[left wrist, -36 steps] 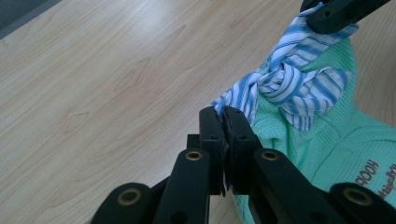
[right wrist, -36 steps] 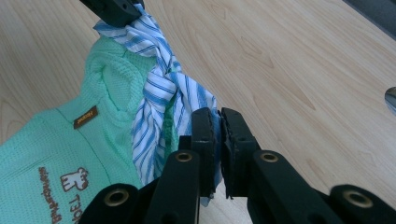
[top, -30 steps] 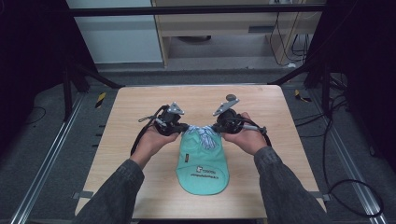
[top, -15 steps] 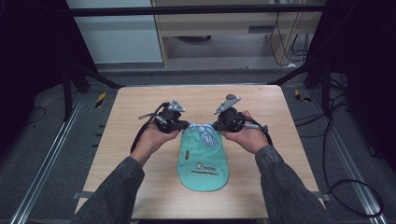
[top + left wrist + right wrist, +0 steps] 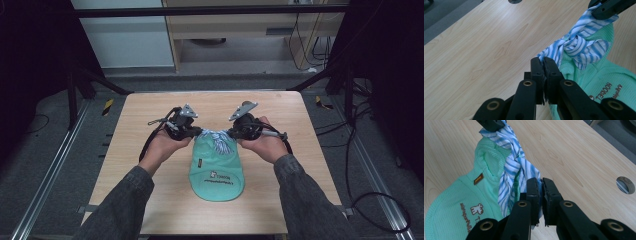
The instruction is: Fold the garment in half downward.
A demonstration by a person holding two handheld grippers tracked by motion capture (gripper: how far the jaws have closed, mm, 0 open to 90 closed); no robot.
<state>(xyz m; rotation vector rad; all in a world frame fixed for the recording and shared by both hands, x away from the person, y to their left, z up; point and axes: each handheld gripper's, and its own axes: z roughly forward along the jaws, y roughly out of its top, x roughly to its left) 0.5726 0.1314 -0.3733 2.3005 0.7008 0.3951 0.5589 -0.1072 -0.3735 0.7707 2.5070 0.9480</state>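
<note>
The green garment (image 5: 216,167) lies mid-bench (image 5: 150,110), its striped ties (image 5: 576,46) knotted at the far end. The left tool (image 5: 192,133) and right tool (image 5: 231,133), each clamped on a tie end, have drawn slightly farther apart since a second ago, likely tightening the knot.

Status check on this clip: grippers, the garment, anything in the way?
Left gripper shut on striped tie; right gripper shut on its other end. Tie knotted atop green garment, flat on table. Nothing in the way.
</note>
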